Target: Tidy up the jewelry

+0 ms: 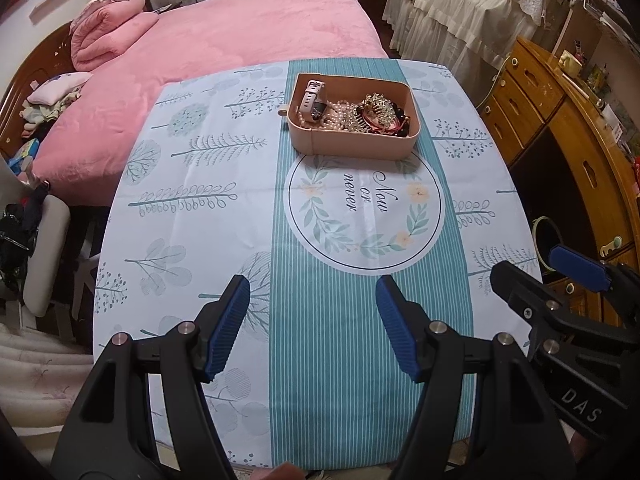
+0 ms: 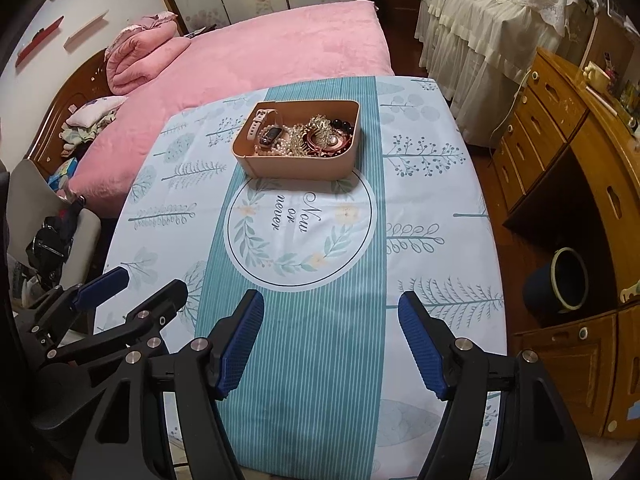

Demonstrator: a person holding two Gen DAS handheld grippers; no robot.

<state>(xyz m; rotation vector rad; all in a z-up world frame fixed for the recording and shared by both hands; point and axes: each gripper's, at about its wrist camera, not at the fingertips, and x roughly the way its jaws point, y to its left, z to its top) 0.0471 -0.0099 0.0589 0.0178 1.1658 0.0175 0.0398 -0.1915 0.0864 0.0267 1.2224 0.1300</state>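
All visible jewellery lies heaped in the pink rectangular plastic box (image 1: 352, 120) on the table (image 1: 200, 208); none lies outside it. Left hand-held gripper (image 1: 313, 322) and right hand-held gripper (image 2: 331, 338) both gape wide, holding nothing.

Each black gripper (image 1: 312, 312) has ribbed blue pads (image 1: 228, 324), silver rivets and white "DAS" lettering.

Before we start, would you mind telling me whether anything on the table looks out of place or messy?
Only the pink box stands out: the pearl strands, gold hair comb, pink watch and dark beads lie heaped together in one tangle, unsorted. Nothing has spilled onto the tablecloth, and both grippers are open and empty.
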